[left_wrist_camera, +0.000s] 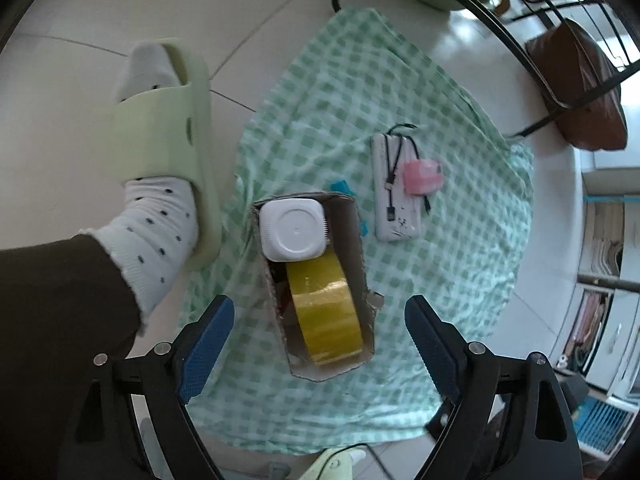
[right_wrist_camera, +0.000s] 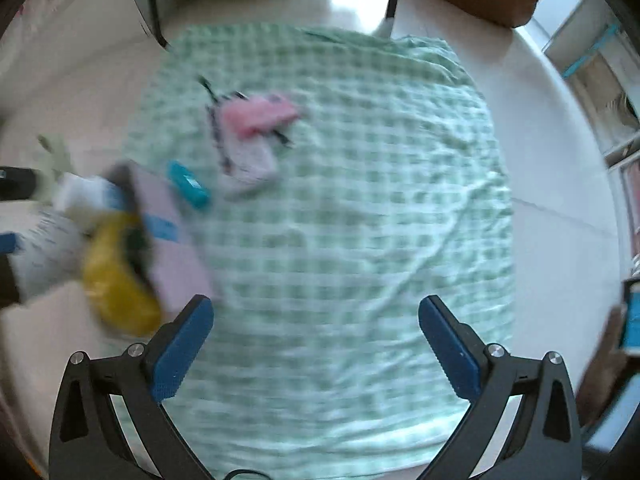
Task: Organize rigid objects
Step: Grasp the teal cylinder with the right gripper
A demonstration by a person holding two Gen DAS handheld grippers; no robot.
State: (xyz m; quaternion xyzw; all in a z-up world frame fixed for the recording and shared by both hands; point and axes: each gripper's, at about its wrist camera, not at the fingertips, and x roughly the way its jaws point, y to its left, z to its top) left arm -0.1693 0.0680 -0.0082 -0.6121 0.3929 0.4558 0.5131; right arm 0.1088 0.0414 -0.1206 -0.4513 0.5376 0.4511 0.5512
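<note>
The left gripper [left_wrist_camera: 319,320] hangs over a green checked cloth [left_wrist_camera: 460,280] on a pale tiled floor [left_wrist_camera: 72,8], its jaws wide apart with nothing pressed between them. Below lies an open cardboard box [left_wrist_camera: 352,216] holding a white square-capped jar [left_wrist_camera: 294,229] and a roll of yellow tape [left_wrist_camera: 326,312]. Right of the box, apart from it, a white power bank [left_wrist_camera: 390,216] lies with a black cable [left_wrist_camera: 394,164] and a small pink thing [left_wrist_camera: 422,176] on it. A foot in a green slipper [left_wrist_camera: 168,136] stands left of the cloth.
</note>
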